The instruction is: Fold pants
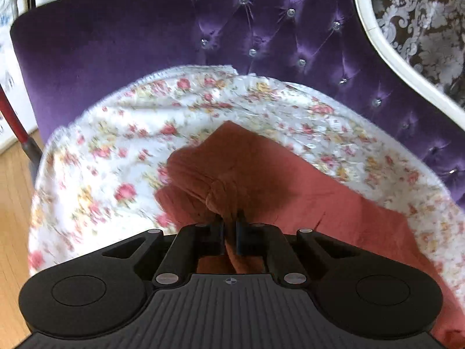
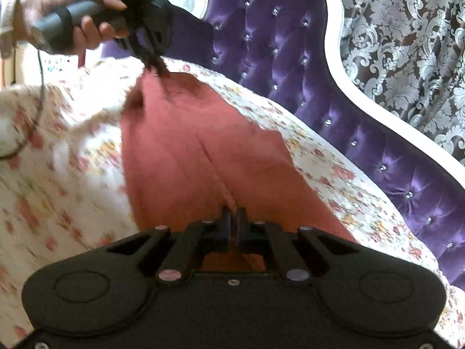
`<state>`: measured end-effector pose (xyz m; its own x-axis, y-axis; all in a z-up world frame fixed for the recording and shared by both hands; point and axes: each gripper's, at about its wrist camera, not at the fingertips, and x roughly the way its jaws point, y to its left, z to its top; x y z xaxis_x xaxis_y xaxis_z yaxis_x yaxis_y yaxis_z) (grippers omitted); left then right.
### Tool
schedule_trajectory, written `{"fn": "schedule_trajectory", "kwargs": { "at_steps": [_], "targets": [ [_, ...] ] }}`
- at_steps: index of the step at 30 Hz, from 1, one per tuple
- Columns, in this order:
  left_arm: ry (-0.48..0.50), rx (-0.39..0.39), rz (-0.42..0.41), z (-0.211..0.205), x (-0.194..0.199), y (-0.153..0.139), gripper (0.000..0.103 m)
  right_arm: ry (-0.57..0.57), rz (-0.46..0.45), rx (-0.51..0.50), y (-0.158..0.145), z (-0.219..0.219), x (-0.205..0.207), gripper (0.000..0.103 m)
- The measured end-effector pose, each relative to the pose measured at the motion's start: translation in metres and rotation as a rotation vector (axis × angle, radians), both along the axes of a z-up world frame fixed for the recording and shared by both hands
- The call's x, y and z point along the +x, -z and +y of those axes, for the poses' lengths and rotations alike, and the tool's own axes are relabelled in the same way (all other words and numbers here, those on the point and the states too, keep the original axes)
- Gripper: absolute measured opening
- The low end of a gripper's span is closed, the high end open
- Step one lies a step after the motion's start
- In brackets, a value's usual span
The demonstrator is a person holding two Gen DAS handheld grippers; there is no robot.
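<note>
The rust-red pants (image 2: 186, 145) lie on a floral sheet (image 2: 58, 160) over a purple tufted sofa. My right gripper (image 2: 233, 218) is shut on the pants at a ribbed seam at the near end. My left gripper (image 2: 155, 68) shows in the right wrist view at the far end, held by a hand, shut on the pants' far edge and lifting it. In the left wrist view my left gripper (image 1: 230, 222) is shut on a bunched fold of the pants (image 1: 261, 180). The cloth stretches between the two grippers.
The purple sofa back (image 2: 290, 58) with a white frame (image 2: 337, 58) runs along the right. A patterned curtain (image 2: 407, 43) hangs behind it. In the left wrist view, the purple armrest (image 1: 101, 52) stands ahead and wood floor (image 1: 14, 203) lies at the left.
</note>
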<state>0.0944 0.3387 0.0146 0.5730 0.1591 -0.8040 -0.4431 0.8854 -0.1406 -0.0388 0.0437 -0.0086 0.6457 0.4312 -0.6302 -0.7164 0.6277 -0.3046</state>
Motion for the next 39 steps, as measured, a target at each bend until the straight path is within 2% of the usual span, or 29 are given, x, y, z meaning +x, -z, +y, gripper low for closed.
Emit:
{"fn": "schedule_trajectory", "kwargs": {
  "at_steps": [3,4,5,7,8,9,11,15,17,20,21,25,28,32,34,35,37,39],
  "targets": [
    [0.003,0.028,0.116,0.003,0.01,0.025,0.009,-0.017,0.027,-0.084,0.029,0.019,-0.004,0.007],
    [0.015,0.04,0.15,0.002,0.014,0.036,0.012,-0.012,0.039,-0.108,0.039,0.024,-0.002,0.008],
    [0.029,0.057,0.171,0.0,0.016,0.042,0.013,-0.014,0.015,-0.103,0.043,0.025,-0.004,0.013],
    [0.024,0.073,0.167,-0.002,0.014,0.038,0.014,-0.029,0.009,-0.098,0.036,0.024,-0.006,0.015],
    [0.007,0.073,0.162,-0.001,0.011,0.032,0.016,-0.031,0.01,-0.069,0.029,0.019,-0.007,0.016],
    [-0.011,0.067,0.147,0.0,0.008,0.025,0.018,-0.032,0.017,-0.032,0.02,0.012,-0.008,0.023],
    [-0.039,0.065,0.106,0.002,0.0,0.009,0.023,-0.012,0.041,0.039,0.003,-0.004,-0.007,0.027],
    [-0.078,0.214,0.087,-0.012,-0.01,-0.019,0.023,0.109,0.1,0.163,-0.025,-0.05,-0.003,0.028],
    [-0.081,0.245,0.066,-0.026,-0.017,-0.029,0.023,0.206,0.117,0.207,-0.032,-0.077,-0.002,0.028],
    [-0.007,0.166,0.014,-0.052,-0.024,-0.037,0.024,0.402,0.1,0.221,-0.037,-0.119,0.003,0.028],
    [0.006,0.104,0.008,-0.065,-0.023,-0.036,0.024,0.467,0.084,0.216,-0.039,-0.133,0.006,0.028],
    [0.238,0.011,0.014,-0.141,-0.02,-0.021,0.024,0.706,0.039,0.173,-0.04,-0.182,0.027,0.033],
    [0.411,-0.06,0.025,-0.192,-0.019,-0.003,0.024,0.84,0.023,0.123,-0.033,-0.21,0.052,0.033],
    [0.583,-0.09,0.056,-0.245,-0.025,0.02,0.024,0.943,0.073,0.063,-0.018,-0.23,0.09,0.033],
    [0.622,-0.106,0.077,-0.255,-0.027,0.03,0.024,0.967,0.12,0.043,-0.007,-0.235,0.104,0.033],
    [0.624,-0.105,0.095,-0.259,-0.029,0.035,0.024,0.98,0.145,0.032,0.0,-0.237,0.11,0.034],
    [0.617,-0.092,0.077,-0.258,-0.035,0.039,0.024,1.005,0.189,0.005,0.012,-0.24,0.114,0.038],
    [0.599,-0.107,0.083,-0.255,-0.036,0.037,0.024,1.016,0.213,-0.009,0.02,-0.245,0.114,0.038]
  ]
}}
